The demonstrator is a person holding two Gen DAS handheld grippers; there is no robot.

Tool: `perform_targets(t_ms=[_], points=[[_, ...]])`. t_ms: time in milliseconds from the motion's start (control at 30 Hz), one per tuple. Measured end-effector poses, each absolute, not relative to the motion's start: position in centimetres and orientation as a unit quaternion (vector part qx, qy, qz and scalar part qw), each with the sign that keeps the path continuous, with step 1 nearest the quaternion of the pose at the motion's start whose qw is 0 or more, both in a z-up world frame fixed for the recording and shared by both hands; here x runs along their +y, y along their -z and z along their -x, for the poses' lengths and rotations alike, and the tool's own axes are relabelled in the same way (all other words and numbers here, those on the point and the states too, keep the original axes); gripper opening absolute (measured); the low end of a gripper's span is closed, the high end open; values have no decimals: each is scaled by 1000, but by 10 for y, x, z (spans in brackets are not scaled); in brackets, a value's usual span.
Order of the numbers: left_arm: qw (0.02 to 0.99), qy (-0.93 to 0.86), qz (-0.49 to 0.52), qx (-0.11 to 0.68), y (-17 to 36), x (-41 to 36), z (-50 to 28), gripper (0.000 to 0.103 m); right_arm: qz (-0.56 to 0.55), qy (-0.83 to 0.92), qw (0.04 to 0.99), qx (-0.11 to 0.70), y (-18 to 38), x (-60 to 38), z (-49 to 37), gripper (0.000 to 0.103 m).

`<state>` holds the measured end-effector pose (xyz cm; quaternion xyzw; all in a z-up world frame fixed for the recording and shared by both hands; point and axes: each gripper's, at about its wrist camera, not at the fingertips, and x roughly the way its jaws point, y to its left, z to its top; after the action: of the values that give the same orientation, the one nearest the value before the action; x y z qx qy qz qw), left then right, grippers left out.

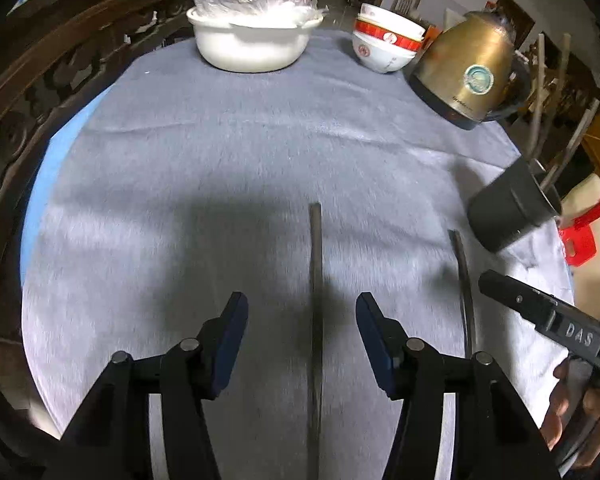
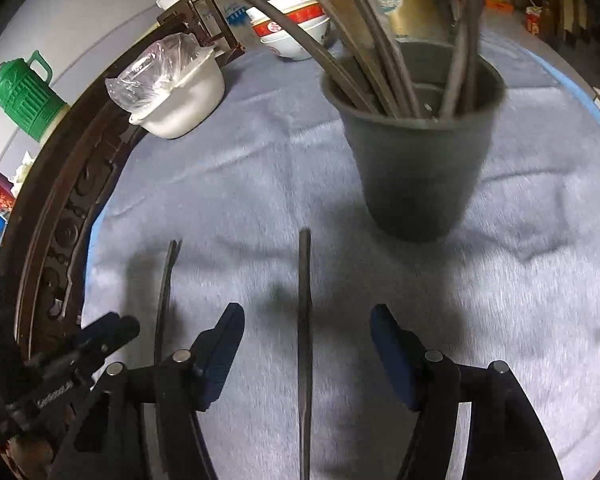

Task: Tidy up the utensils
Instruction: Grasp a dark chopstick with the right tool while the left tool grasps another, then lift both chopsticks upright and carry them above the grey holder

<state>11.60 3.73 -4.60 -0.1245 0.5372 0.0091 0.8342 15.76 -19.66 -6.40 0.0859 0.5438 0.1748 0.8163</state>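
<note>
Two long metal utensil handles lie on the grey cloth. In the left wrist view one handle (image 1: 315, 280) runs between the open fingers of my left gripper (image 1: 302, 312); the other handle (image 1: 463, 276) lies to its right. In the right wrist view, that second handle (image 2: 305, 320) lies between the open fingers of my right gripper (image 2: 307, 324), and the first handle (image 2: 165, 292) lies to the left. A dark grey holder cup (image 2: 416, 160) with several utensils stands just ahead of the right gripper; it also shows in the left wrist view (image 1: 508, 208).
A white pot (image 1: 252, 40) covered with plastic, stacked red-rimmed bowls (image 1: 388, 46) and a brass kettle (image 1: 468, 76) stand at the table's far side. A carved wooden rail (image 2: 60, 216) curves along the left. A green jug (image 2: 24, 96) sits beyond it.
</note>
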Motion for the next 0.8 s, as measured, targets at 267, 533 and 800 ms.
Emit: perform_targets(t_ms=[267,533,800], points=[[787,-1,108,607,72,21,-158,33,-39,-157,787,595,82,-179,-178,23],[763,27,155,627,76,40,-148,5,-9,-174,767,617,85,-185,-180,8],[740,32,173,649,78,47,-155,9,-4,-181,739,649,87,-183,-191,9]])
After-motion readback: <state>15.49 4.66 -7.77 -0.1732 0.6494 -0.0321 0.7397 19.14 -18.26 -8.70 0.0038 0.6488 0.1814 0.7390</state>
